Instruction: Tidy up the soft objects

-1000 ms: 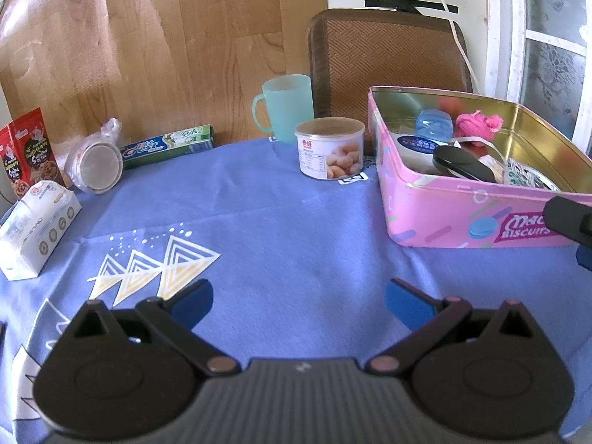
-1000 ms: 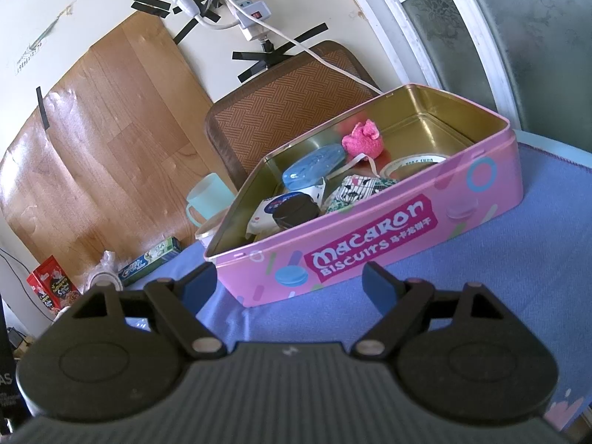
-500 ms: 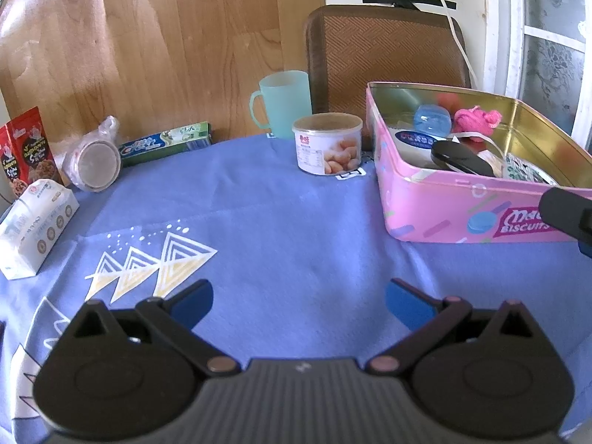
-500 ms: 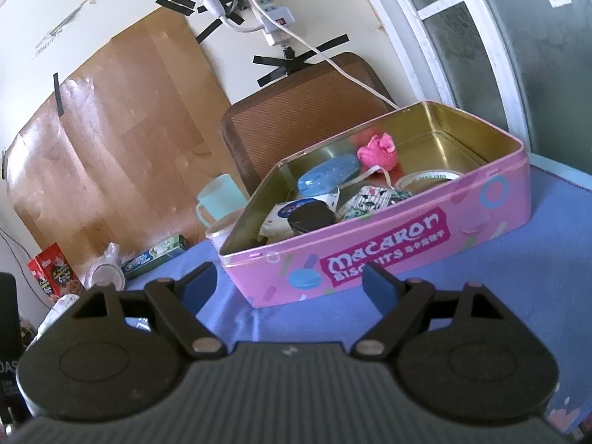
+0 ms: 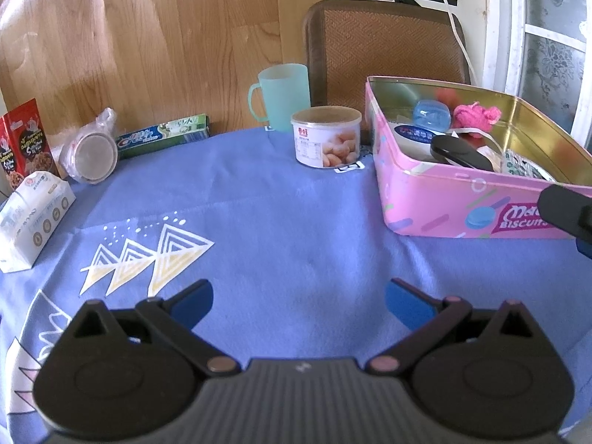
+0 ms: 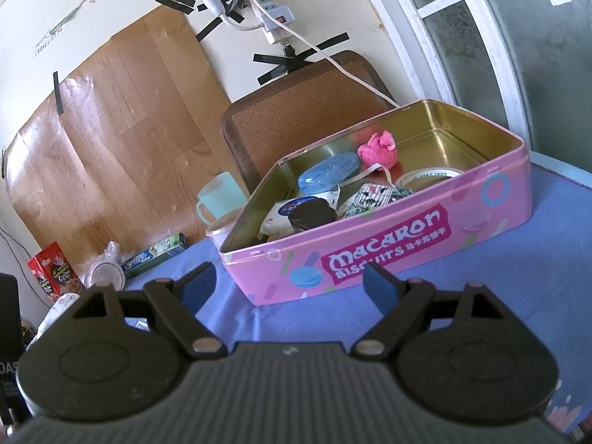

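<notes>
A pink biscuit tin (image 5: 444, 203) (image 6: 388, 251) stands open on the blue tablecloth. Inside lie a pink fluffy soft item (image 5: 475, 114) (image 6: 379, 150), a patterned cloth mask (image 6: 370, 196), a blue case (image 6: 327, 174), a white packet with a black lid on it (image 6: 310, 212) and a tape roll (image 6: 429, 175). My left gripper (image 5: 298, 303) is open and empty over bare cloth, left of the tin. My right gripper (image 6: 288, 283) is open and empty, just in front of the tin's long side; it shows at the left wrist view's right edge (image 5: 566, 211).
Along the table's back stand a mint cup (image 5: 283, 96), a peanut tub (image 5: 325, 137), a toothpaste box (image 5: 162, 137), a bagged lid (image 5: 88, 151), a red snack pack (image 5: 22, 140) and a white carton (image 5: 31, 207). A brown chair back (image 5: 381, 48) stands behind.
Both grippers have drawn back a little from the tin and stayed open. The right wrist view has tilted upward, showing more wall. Nothing on the table has moved.
</notes>
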Motion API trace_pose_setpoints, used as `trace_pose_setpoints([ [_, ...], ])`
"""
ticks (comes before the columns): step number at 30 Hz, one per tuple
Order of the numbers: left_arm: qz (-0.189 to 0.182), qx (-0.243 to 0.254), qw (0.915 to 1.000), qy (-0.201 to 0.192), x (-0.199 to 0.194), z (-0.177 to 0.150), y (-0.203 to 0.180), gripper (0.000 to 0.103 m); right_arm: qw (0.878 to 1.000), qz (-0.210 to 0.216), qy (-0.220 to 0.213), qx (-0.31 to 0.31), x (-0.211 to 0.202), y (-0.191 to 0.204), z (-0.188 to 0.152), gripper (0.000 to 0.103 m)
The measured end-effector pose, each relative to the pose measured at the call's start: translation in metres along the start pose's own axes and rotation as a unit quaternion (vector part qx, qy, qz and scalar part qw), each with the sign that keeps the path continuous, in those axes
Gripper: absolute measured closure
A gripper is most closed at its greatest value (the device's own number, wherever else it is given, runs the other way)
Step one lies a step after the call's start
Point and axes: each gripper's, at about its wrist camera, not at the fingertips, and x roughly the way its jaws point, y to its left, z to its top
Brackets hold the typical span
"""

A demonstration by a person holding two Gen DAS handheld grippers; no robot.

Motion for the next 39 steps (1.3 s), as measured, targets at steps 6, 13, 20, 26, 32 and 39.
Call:
trace_pose_setpoints([
  [6, -0.005, -0.003, 0.9999, 0.008, 0.0028, -0.0009, 0.0006, 0.000, 1.000, -0.001, 0.000, 0.000, -0.0004, 0.0008, -0.0004, 0.014],
  [13, -0.012, -0.007, 0.9997, 0.021, 0.0055, -0.0016, -0.0009, 0.000, 1.000, 0.000, 0.002, -0.002, 0.0018, 0.0023, -0.0029, 0.014],
  [20, -0.012, -0.006, 0.9996, 0.024, 0.0066, -0.0014, -0.0024, 0.000, 1.000, 0.001, 0.003, -0.002, 0.0027, 0.0029, -0.0030, 0.014],
  [26, -0.012, -0.006, 0.9996, 0.025, 0.0080, -0.0014, -0.0031, 0.000, 1.000, 0.000, 0.003, -0.002, 0.0025, 0.0031, -0.0034, 0.014],
  [32, -0.014, -0.004, 0.9995, 0.028, 0.0091, -0.0021, -0.0046, 0.000, 1.000, -0.002, 0.004, 0.001, 0.0025, 0.0023, -0.0034, 0.014],
  [39, -0.014, -0.004, 0.9995, 0.028, 0.0088, -0.0022, -0.0046, 0.000, 1.000, -0.002, 0.004, 0.002, 0.0022, 0.0021, -0.0039, 0.014],
])
